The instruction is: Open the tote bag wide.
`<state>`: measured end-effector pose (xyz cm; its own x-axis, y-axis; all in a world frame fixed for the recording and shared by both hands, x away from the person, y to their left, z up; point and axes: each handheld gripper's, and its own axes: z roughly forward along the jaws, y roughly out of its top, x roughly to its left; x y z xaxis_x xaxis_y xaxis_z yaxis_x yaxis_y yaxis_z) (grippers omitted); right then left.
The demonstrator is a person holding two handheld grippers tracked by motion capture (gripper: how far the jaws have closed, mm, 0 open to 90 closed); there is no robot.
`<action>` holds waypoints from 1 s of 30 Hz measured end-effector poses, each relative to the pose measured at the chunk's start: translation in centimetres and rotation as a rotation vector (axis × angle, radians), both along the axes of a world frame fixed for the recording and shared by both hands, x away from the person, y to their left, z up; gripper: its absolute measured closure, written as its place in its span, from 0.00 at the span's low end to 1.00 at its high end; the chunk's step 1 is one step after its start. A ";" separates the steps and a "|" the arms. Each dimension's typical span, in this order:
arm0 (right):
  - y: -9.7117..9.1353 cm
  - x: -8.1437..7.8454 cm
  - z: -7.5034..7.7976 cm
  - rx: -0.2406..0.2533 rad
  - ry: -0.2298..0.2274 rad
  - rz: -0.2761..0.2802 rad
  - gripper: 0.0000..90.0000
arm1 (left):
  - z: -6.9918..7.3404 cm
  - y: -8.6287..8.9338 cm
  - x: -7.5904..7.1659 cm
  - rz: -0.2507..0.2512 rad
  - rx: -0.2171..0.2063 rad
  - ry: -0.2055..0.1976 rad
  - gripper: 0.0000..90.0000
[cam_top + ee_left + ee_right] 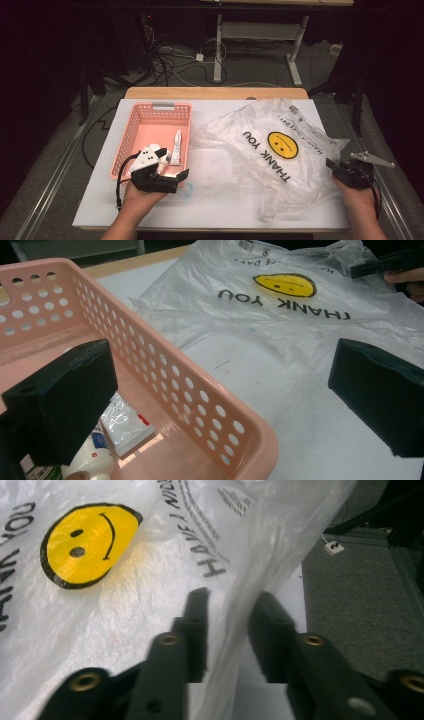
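The right hand-held gripper sits at the right-hand edge of the plastic bag, its jaws a little apart with a fold of the clear film running up between them; in the right gripper view the pads do not seem to press on the film, so I take this as a loose straddle and not a grip. The left hand-held gripper hovers wide open over the near corner of the pink basket, one jaw above the inside and the other out over the bench, holding nothing. The bag lies flat and crumpled on the right half of the bench, just beside the basket, its smiley face and "THANK YOU" print upward, and it looks empty as far as the film lets me see. Inside the basket lie a white tube along the right wall and a small shiny packet near the front, with the end of another white tube or bottle by the left jaw. Judging by this, the work appears to be moving the basket's items into the bag, and it stands near its start: nothing is packed, the bag's mouth is not held open, and every item remains to be lifted.
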<state>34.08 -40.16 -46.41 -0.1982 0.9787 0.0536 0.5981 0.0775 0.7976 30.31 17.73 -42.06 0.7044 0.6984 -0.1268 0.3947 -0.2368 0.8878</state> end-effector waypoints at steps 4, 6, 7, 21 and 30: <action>-0.3 -0.6 0.2 0.028 -0.028 0.010 0.56 | 0.0 0.0 -0.1 -0.004 0.003 -0.006 0.00; -0.6 -1.2 0.6 0.045 -0.050 0.006 0.50 | 0.0 0.0 -0.1 -0.008 0.010 -0.005 0.00; -0.8 -1.6 0.9 0.050 -0.064 0.011 0.49 | -0.1 -0.1 -0.1 -0.008 0.018 -0.008 0.00; 0.5 -4.1 3.9 0.087 -0.207 0.197 0.18 | -0.2 0.3 0.1 0.030 0.040 0.014 0.00; 5.6 -3.2 3.5 0.073 -0.164 0.340 0.00 | -0.5 0.7 0.5 0.051 0.055 0.026 0.00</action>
